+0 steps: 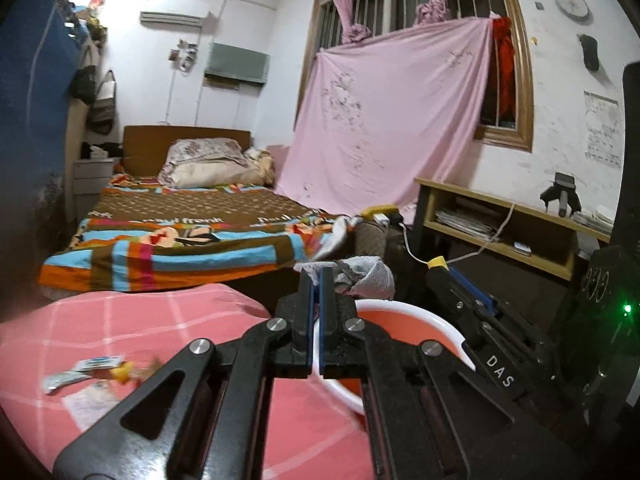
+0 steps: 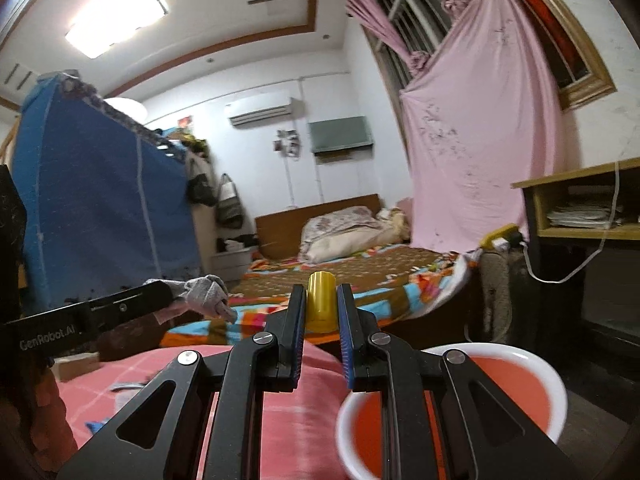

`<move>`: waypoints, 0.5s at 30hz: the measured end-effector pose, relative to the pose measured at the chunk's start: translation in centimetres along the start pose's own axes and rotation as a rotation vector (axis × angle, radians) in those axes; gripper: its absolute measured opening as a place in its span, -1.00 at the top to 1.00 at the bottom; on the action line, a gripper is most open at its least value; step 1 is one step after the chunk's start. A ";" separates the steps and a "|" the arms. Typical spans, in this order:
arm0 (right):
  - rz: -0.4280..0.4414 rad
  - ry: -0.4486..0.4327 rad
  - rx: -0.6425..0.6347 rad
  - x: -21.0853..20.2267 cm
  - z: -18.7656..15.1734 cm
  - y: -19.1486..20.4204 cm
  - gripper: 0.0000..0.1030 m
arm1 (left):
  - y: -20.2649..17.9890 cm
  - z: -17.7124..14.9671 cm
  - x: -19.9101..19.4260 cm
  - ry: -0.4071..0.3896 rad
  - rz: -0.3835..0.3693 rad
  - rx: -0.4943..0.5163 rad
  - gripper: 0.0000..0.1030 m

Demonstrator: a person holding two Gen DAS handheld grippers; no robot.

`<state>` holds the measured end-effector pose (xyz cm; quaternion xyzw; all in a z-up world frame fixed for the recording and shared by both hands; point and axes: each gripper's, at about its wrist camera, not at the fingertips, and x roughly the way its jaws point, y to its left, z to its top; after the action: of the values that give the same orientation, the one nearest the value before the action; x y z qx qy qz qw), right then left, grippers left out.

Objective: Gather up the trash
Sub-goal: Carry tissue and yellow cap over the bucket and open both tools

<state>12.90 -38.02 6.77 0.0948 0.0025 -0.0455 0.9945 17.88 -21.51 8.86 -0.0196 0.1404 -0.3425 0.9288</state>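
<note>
Left gripper (image 1: 320, 276), centre of left wrist view: jaws pressed together, pinching crumpled grey-white tissue (image 1: 362, 274) at tips, wad spilling right. Below tips, red basin (image 1: 404, 312) with white rim, lower centre-right.

Right gripper (image 2: 319, 300), centre of right wrist view: narrow, clamped on upright yellow cylinder (image 2: 321, 300). Basin at lower right there, beside pink checked cover (image 1: 132, 320).

Loose wrappers (image 1: 92, 372) on cover, lower left of left wrist view, blurred. Bed (image 1: 192, 232) behind, mid-frame.
</note>
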 end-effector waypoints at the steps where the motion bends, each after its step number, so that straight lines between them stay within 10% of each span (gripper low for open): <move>1: -0.013 0.007 0.005 0.1 0.0 -0.5 0.74 | -0.3 -0.1 0.5 0.012 -0.010 -0.001 1.00; 15: -0.160 0.164 0.102 1.2 -2.1 -5.1 0.73 | -4.3 -1.8 7.7 0.212 -0.064 -0.052 1.00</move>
<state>13.65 -42.73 3.78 0.1483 0.0889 -0.1166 0.9780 20.30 -29.65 5.79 -0.0119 0.2458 -0.3682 0.8966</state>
